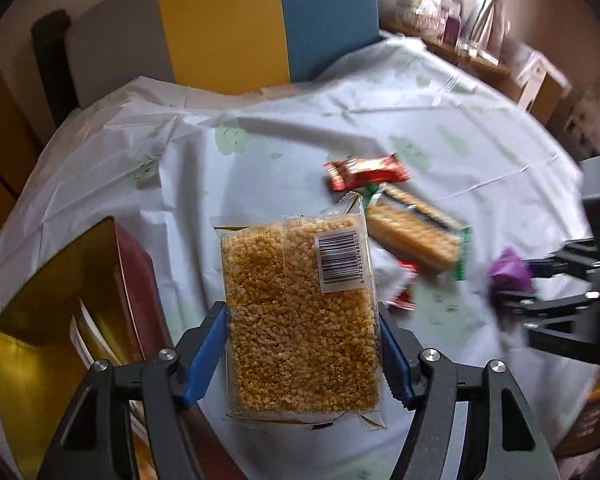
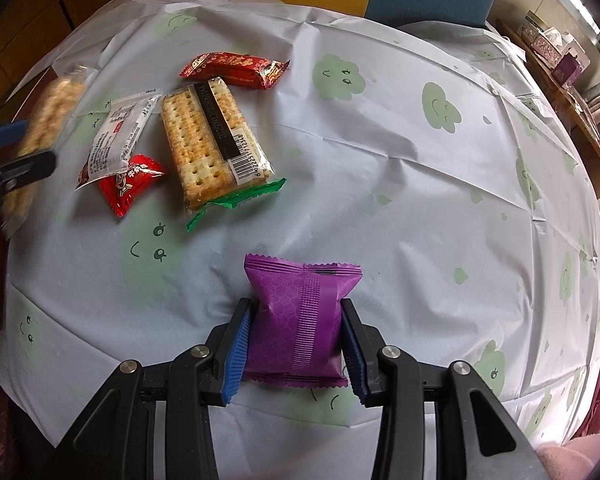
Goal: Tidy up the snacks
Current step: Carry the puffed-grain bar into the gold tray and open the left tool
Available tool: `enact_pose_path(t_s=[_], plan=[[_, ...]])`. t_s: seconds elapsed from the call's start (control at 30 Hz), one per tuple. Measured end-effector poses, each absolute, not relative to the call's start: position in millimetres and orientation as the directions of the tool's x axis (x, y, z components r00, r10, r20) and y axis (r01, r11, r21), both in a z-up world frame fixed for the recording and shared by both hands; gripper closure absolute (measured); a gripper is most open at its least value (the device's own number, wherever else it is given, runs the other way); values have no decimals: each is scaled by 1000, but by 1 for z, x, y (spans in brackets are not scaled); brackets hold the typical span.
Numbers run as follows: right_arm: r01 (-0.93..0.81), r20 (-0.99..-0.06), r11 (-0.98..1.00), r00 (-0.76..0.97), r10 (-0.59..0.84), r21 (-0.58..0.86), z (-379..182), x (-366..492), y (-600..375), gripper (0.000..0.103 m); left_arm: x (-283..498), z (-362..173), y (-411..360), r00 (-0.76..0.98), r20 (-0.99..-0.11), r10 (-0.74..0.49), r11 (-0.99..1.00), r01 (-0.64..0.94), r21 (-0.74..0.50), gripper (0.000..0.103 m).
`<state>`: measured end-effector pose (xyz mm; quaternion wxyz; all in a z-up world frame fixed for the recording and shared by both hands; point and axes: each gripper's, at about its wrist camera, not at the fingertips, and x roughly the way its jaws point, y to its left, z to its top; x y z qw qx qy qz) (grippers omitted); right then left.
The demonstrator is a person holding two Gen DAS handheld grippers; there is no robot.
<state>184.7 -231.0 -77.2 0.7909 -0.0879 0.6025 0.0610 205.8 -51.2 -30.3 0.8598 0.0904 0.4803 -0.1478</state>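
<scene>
A clear-wrapped rectangular block of golden puffed-rice cake (image 1: 300,312) is clamped between the blue pads of the left gripper (image 1: 302,354), above a table covered by a white plastic cloth printed with green smiling clouds (image 2: 420,184) – just beside an open red box with a gold lining (image 1: 72,300). A small purple foil snack packet (image 2: 300,316) is gripped by the right gripper (image 2: 296,354). On the cloth are left a clear pack of square crackers with a green end (image 2: 208,136), a white sachet (image 2: 120,128) and two red candy wrappers (image 2: 236,68) (image 2: 130,184) – all close together.
</scene>
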Motion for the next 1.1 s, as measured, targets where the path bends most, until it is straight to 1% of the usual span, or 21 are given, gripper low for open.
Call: enact_pose_path(t_s=[0.17, 0.3, 0.6, 0.7, 0.9, 1.1], plan=[[-209, -961, 975, 275, -13, -73, -77, 183, -230, 60, 173, -16, -53, 532, -818, -217, 950, 308, -52, 33], [-212, -960, 974, 279, -15, -77, -77, 181, -228, 60, 144, -10, -54, 566, -793, -226, 956, 284, -71, 33], [-198, -961, 979, 278, 12, -44, -77, 185, -237, 60, 92, -24, -52, 563, -787, -252, 956, 271, -111, 33], [-202, -957, 978, 291, 6, -55, -77, 185, -237, 60, 80, -25, -50, 569, -781, -258, 956, 269, -120, 33], [-213, -954, 974, 299, -6, -73, -79, 182, -233, 60, 65, -20, -28, 590, -760, -273, 960, 223, -171, 33], [-210, -955, 974, 297, -15, -80, -78, 180, -230, 60, 66, -1, 27, 642, -722, -260, 961, 98, -258, 33]])
